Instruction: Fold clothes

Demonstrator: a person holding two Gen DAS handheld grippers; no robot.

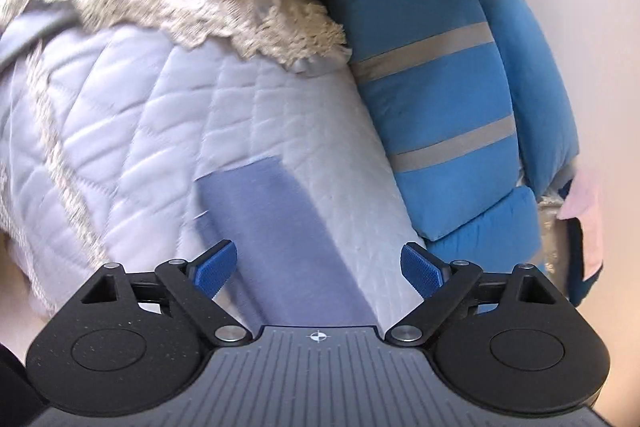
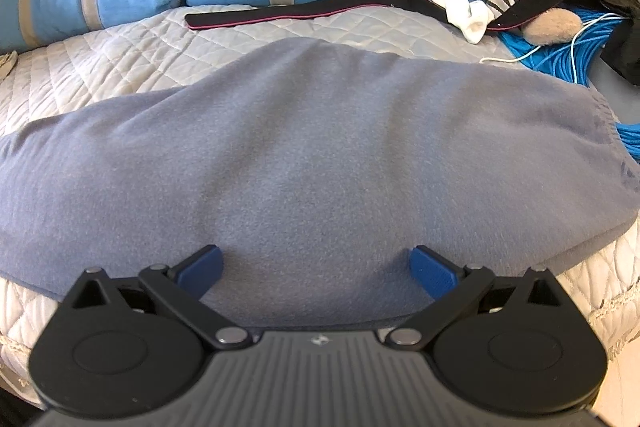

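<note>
Fleece garment (image 2: 312, 147), grey-blue, lies spread flat on the quilted bed (image 2: 120, 59). Both the left gripper (image 1: 318, 269) and the right gripper (image 2: 316, 273) hover above it, fingers spread, gripping nothing. Whichever fold comes, pinch only one edge, toward 6 o'clock.

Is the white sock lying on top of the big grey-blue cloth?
No, the white sock lies apart from the grey-blue cloth, farther back on the quilted bedspread beside the black strap.
</note>
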